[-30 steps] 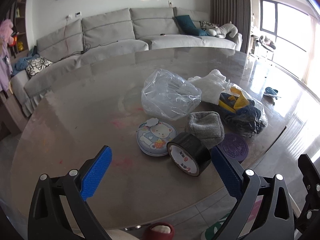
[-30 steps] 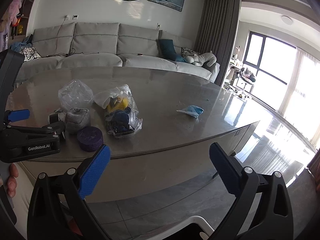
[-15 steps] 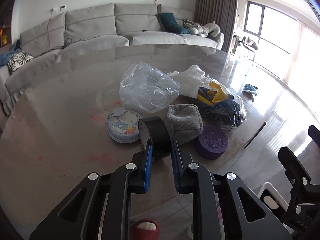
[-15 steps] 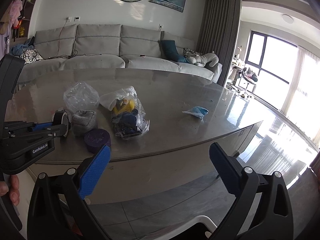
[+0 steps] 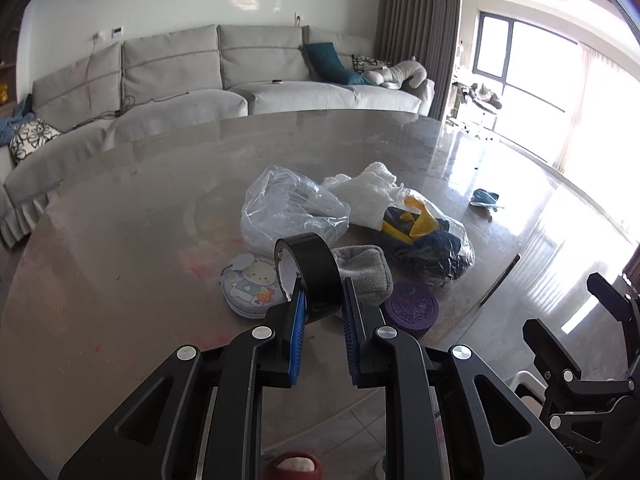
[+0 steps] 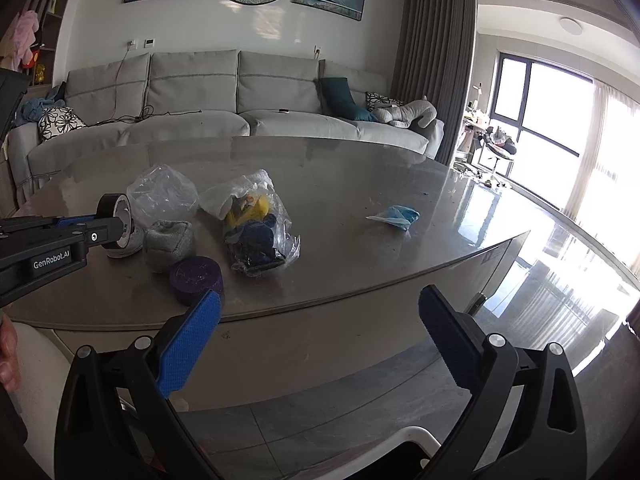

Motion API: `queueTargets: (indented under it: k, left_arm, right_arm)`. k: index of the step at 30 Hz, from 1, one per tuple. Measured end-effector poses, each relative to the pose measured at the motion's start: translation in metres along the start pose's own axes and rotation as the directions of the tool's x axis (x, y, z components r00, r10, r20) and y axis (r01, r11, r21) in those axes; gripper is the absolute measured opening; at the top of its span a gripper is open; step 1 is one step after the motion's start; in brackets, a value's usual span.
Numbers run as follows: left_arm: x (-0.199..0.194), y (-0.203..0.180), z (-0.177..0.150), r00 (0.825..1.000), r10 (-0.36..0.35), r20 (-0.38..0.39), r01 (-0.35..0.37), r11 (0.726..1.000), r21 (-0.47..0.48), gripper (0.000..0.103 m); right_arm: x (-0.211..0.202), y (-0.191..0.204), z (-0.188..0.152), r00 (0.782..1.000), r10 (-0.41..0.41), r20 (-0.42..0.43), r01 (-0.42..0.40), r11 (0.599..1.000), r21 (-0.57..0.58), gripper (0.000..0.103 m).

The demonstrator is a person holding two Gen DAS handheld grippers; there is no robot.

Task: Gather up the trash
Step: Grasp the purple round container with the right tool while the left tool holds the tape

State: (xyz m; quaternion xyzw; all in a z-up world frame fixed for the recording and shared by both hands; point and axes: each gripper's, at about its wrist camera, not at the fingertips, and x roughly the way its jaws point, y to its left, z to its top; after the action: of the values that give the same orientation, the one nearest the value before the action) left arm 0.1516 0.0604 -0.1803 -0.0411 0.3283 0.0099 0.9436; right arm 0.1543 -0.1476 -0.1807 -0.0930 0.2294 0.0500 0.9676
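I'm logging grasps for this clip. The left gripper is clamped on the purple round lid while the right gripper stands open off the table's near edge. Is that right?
One thing is wrong: the left gripper is clamped on the black tape roll, not the purple round lid, which lies untouched on the table. The left wrist view shows it. The right gripper does stand open off the near edge.

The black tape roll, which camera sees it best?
The left wrist view: the tape roll sits close and central, pinched between the left gripper pads. The right wrist view shows the tape roll small at the left edge, partly hidden by that gripper.
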Motion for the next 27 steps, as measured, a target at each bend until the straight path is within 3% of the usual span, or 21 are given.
queueTargets:
  k: [7,16,24,27]
  left_arm:
    - [-0.009,0.005,0.005,1.0,0.01,0.025,-0.01,1.0,0.011,0.017]
    - [-0.015,0.02,0.01,0.997,0.061,0.05,-0.064,0.997,0.051,0.017]
    - [-0.014,0.032,0.012,0.996,0.067,0.05,-0.07,0.996,0.053,0.017]
    - [-0.014,0.033,0.013,0.997,0.065,0.052,-0.068,0.997,0.049,0.017]
  right_arm:
    - [0.0,0.005,0.002,1.0,0.022,0.003,-0.022,1.0,0.0,0.099]
    - [0.023,0.032,0.008,0.994,0.108,-0.012,-0.108,0.994,0.034,0.099]
    - [0.05,0.065,0.007,0.985,0.162,-0.053,-0.163,0.986,-0.015,0.099]
    - [0.061,0.074,0.002,0.983,0.167,-0.073,-0.17,0.984,-0.044,0.094]
